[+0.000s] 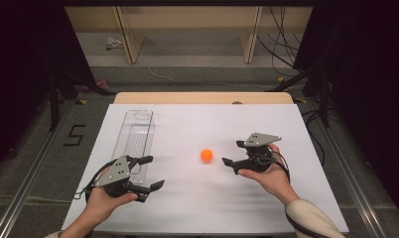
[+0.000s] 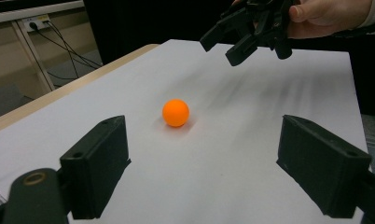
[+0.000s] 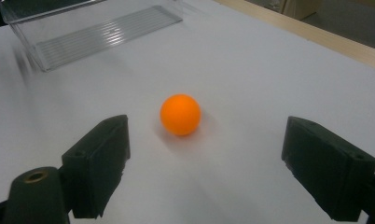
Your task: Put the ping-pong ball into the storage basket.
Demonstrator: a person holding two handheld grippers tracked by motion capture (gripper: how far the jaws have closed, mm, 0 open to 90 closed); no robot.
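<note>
An orange ball (image 1: 206, 155) lay on the table (image 1: 197, 208) between both grippers, left (image 1: 152, 172) and right (image 1: 233, 153), each with fingers apart, holding nothing.

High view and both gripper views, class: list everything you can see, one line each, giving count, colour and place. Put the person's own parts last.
ball: one, orange, on the white table top, middle, between the two grippers, touching neither.
tray: one, clear plastic, long and ribbed, left part of the table, beyond the left gripper.
table: one, white top with a wooden far edge.
number 5 mark: one, black, on the grey floor left of the table.
cables: several, dark, on the floor beyond the table at right.
left gripper: one, black, jaws open, near left.
right gripper: one, black, jaws open, right of the ball.
hands: two, one holding each gripper.
</note>
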